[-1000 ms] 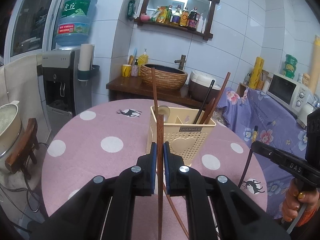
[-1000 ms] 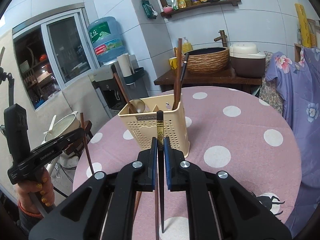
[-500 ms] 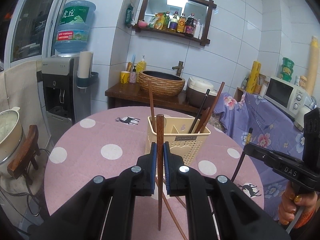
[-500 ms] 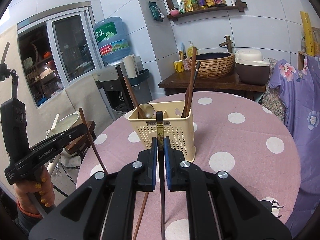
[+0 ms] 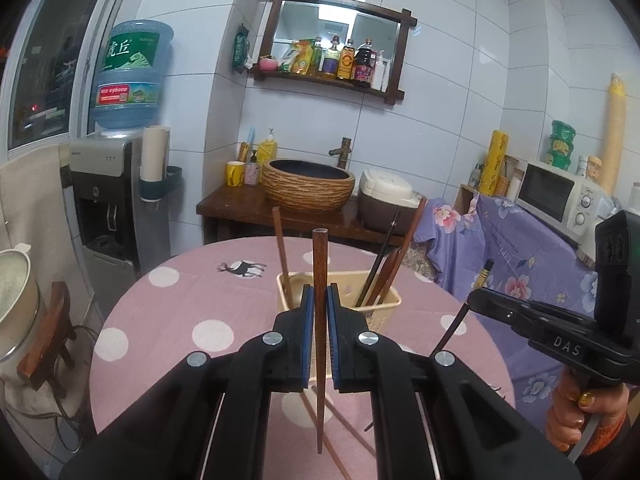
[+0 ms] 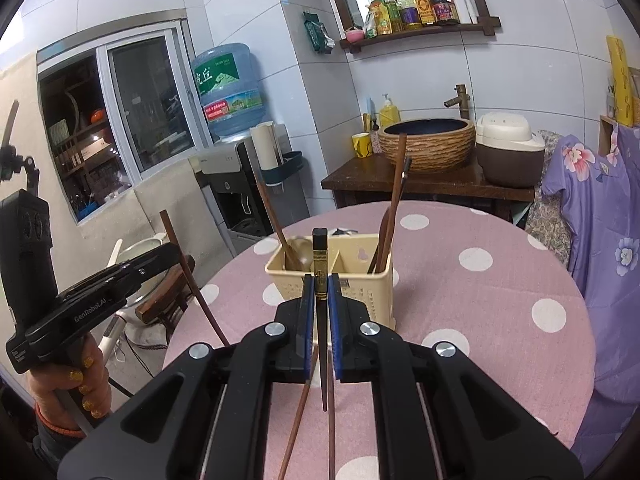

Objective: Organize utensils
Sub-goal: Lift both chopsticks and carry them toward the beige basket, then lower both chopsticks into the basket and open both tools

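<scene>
Left wrist: left tool [image 5: 319, 308] clamped on brown chopstick [image 5: 320, 264], upright | right wrist: right tool [image 6: 320, 296] clamped on black chopstick [image 6: 320, 256], upright | beyond: cream utensil caddy [image 6: 360, 288] on pink dotted tabletop [image 6: 480, 300], holding spoon, chopsticks.

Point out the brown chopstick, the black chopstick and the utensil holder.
brown chopstick [image 5: 320, 264]: left wrist view, on its upper shaft above the pads.
black chopstick [image 6: 319, 256]: right wrist view, on its gold-banded upper end.
utensil holder [image 6: 360, 288]: right wrist view, on its perforated front wall.
</scene>
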